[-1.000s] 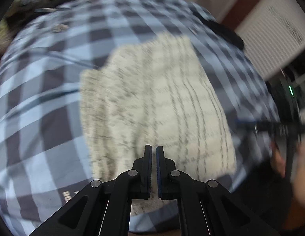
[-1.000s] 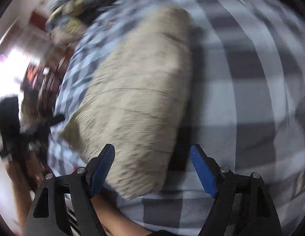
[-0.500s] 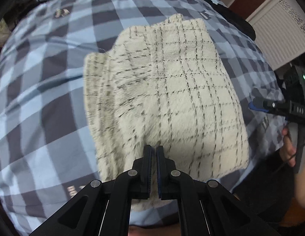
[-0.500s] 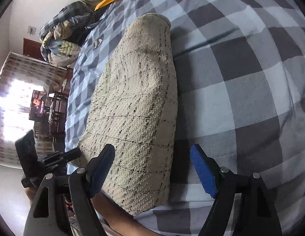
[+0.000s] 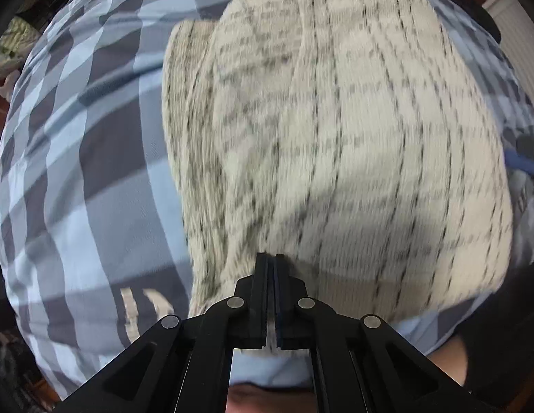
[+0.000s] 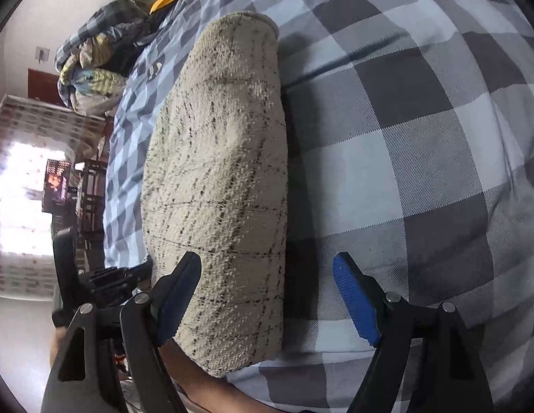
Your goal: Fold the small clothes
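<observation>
Looked mostly folded already: cream checked cloth (image 6: 218, 179) lying doubled-over on the bed (image 6: 421, 137). Left tool (image 5: 271, 261) clenched at its near edge, right tool (image 6: 267, 292) spread wide, gripping nothing. Maybe one fold left.

Blue-grey checked bed (image 6: 421, 158) under 1 folded cream plaid garment (image 6: 225, 172), bundled clothes (image 6: 94, 69) far end.
</observation>
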Motion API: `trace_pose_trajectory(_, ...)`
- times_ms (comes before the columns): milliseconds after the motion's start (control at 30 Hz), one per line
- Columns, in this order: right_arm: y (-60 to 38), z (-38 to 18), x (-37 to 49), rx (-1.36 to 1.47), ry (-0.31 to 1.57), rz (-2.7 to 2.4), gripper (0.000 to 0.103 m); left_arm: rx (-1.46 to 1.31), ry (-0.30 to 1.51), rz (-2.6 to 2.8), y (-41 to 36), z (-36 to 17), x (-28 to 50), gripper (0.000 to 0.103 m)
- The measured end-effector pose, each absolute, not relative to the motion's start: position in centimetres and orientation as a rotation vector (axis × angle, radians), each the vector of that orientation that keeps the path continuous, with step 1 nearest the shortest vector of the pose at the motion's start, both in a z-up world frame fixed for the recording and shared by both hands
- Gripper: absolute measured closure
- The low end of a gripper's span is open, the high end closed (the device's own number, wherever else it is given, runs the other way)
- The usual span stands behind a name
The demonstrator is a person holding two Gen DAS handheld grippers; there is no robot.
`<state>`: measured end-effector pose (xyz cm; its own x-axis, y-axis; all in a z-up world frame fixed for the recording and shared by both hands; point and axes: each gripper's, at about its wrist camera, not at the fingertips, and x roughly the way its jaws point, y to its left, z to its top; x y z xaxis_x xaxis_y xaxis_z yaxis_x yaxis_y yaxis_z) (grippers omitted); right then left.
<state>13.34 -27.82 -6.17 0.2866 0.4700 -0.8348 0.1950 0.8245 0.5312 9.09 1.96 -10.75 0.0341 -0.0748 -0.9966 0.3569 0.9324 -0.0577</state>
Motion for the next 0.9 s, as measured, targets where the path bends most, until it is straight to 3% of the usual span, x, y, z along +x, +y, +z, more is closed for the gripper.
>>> trace_pose_trajectory(267, -27.2, -4.5, 14.8, 0.487, 1.268, 0.201, 0.026, 0.006, 1.380, -0.324, 5.7, -6.0, 7.6, 0.100)
trace_pose_trajectory(567, -18.1, 0.5, 26.3, 0.190, 1.298, 0.350, 0.026, 0.278, 1.270, -0.111, 5.9, -5.8, 5.5, 0.100)
trace_pose_trajectory(700, -11.1, -2.6, 30.9, 0.212, 1.566, 0.329, 0.026, 0.273, 1.225, -0.078, 7.3, -5.0, 6.1, 0.100)
trace_pose_trajectory(900, -4.0, -8.3, 32.7, 0.074, 1.679, 0.176, 0.026, 0.014, 1.201, -0.063, 12.0, -4.6, 7.2, 0.100)
